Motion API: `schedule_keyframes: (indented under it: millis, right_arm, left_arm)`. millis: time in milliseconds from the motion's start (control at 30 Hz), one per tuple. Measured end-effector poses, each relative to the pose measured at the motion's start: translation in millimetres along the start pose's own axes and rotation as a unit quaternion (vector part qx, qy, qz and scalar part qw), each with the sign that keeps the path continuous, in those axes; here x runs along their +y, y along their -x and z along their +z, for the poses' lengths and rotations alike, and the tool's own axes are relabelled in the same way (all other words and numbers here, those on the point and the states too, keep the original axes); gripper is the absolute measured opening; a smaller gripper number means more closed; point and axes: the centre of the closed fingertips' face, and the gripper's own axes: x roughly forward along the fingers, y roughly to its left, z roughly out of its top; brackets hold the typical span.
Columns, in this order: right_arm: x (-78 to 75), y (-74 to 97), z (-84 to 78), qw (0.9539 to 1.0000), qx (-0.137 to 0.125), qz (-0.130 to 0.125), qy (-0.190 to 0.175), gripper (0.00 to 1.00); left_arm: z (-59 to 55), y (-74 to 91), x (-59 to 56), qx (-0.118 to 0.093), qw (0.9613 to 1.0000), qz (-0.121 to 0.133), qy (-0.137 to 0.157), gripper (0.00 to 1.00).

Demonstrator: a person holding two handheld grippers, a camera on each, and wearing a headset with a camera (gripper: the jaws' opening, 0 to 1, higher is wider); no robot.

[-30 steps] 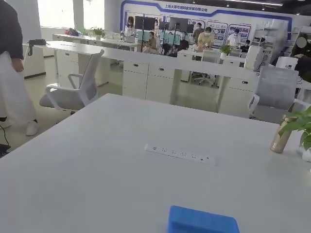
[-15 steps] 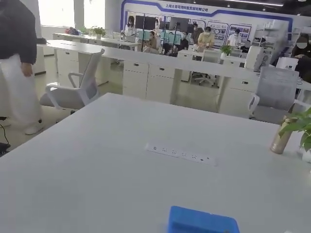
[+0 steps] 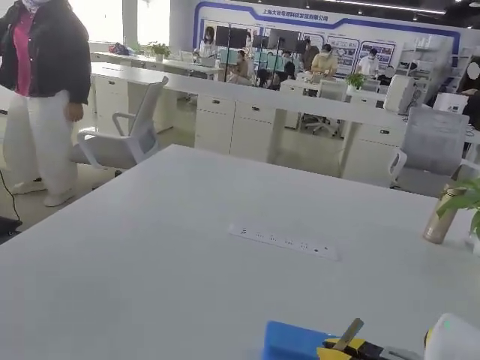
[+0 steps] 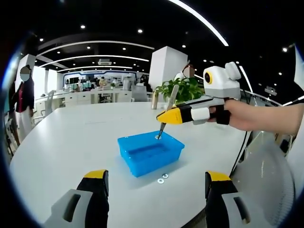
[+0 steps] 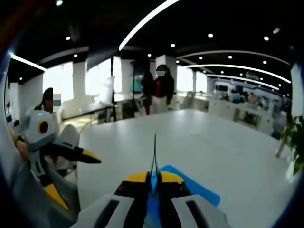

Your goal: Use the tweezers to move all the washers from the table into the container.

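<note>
While gripping the tweezers [image 5: 154, 154] in the closed jaws of the right gripper [image 5: 153, 179], holds their tip over the blue container [image 4: 142, 166], ahead of and midway between the open, empty jaws of the left gripper [image 4: 156, 175]. Shows two washers [image 4: 162, 178] on the table [image 4: 71, 142], between container and those jaws.

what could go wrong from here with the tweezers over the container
1. The tweezers in the right gripper have their tip at the far rim of the blue container; anything let go there may land outside it.
2. Two washers lie close together on the table beside the container's near wall; pinching one could flick the other away.
</note>
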Motion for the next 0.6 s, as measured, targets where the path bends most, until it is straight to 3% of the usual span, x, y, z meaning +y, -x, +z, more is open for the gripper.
schedule_keyframes:
  millis: [267, 400, 600]
  right_arm:
    - [-24.3, -9.5, -11.1, 0.9988, 0.007, -0.021, -0.045, 0.03]
    - [-35.0, -14.2, -24.7, 0.9971, 0.021, -0.032, -0.065, 0.03]
    - [-34.4, -19.1, -36.5, 0.9956, 0.042, -0.036, -0.076, 0.03]
  left_arm:
    - [0.7, 0.3, 0.4, -0.001, 1.0, 0.001, 0.001, 0.85]
    - [-0.1, 0.3, 0.1, 0.001, 1.0, 0.001, 0.0, 0.85]
    - [0.3, 0.4, 0.8, -0.001, 1.0, 0.002, 0.002, 0.85]
